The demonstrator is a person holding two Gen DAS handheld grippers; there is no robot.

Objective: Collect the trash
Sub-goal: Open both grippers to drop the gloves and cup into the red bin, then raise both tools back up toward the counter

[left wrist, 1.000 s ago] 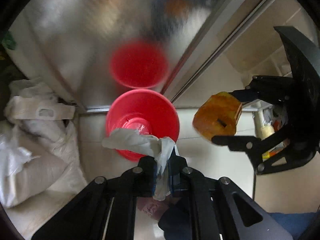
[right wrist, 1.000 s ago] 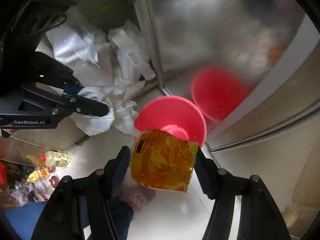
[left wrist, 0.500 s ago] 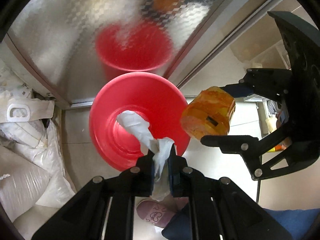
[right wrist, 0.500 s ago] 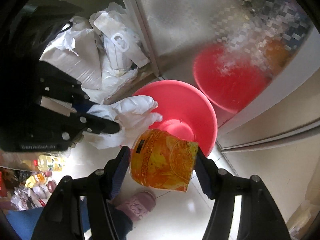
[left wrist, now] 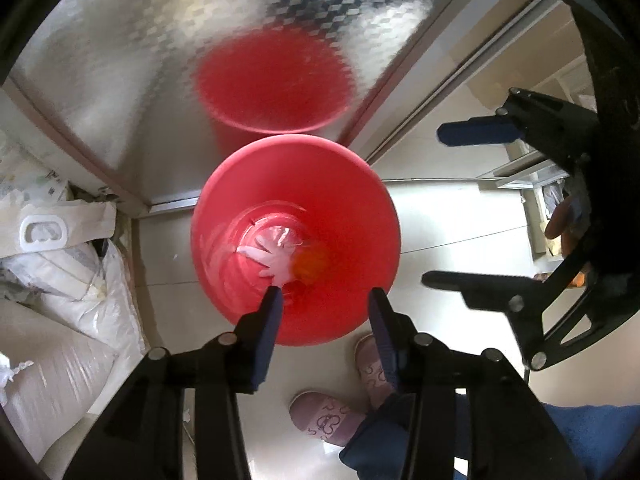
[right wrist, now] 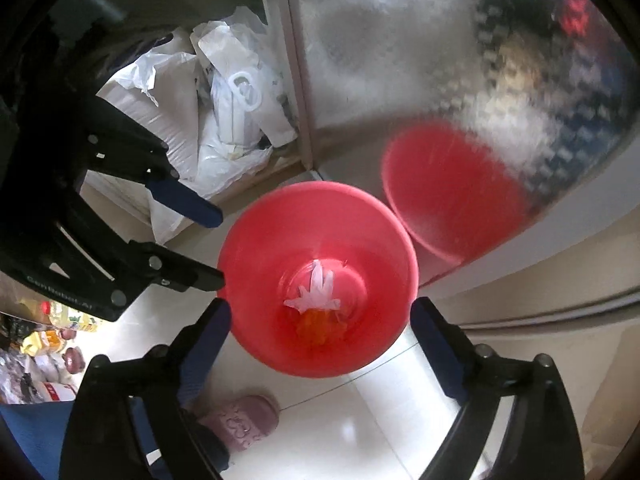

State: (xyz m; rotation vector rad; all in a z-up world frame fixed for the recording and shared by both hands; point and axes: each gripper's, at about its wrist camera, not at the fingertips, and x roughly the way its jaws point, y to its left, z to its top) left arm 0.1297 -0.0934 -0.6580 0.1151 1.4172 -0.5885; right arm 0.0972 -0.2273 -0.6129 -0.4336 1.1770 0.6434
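Observation:
A red bin (left wrist: 352, 216) (right wrist: 360, 232) stands on the tiled floor against a frosted glass door. At its bottom lie a crumpled white tissue (left wrist: 272, 260) (right wrist: 316, 288) and an orange wrapper (left wrist: 310, 265) (right wrist: 320, 326). My left gripper (left wrist: 325, 302) hovers above the bin's near rim, its jaws opening with nothing between them. My right gripper (right wrist: 320, 318) also hangs over the bin, jaws opening wide and empty. Each gripper shows in the other's view: the right (left wrist: 452, 206) at the right edge, the left (right wrist: 218, 246) at the left.
White bags and sacks (left wrist: 60, 272) (right wrist: 224, 128) pile up left of the bin beside the door frame (left wrist: 80, 152). A person's pink slippers (left wrist: 320, 416) (right wrist: 240, 420) and blue trouser leg (left wrist: 400, 440) stand close below the bin. Bottles (right wrist: 60, 320) sit far left.
Both grippers sank toward the bin and let go: the tissue left the left jaws, the orange wrapper left the right jaws, and both now lie in the bin.

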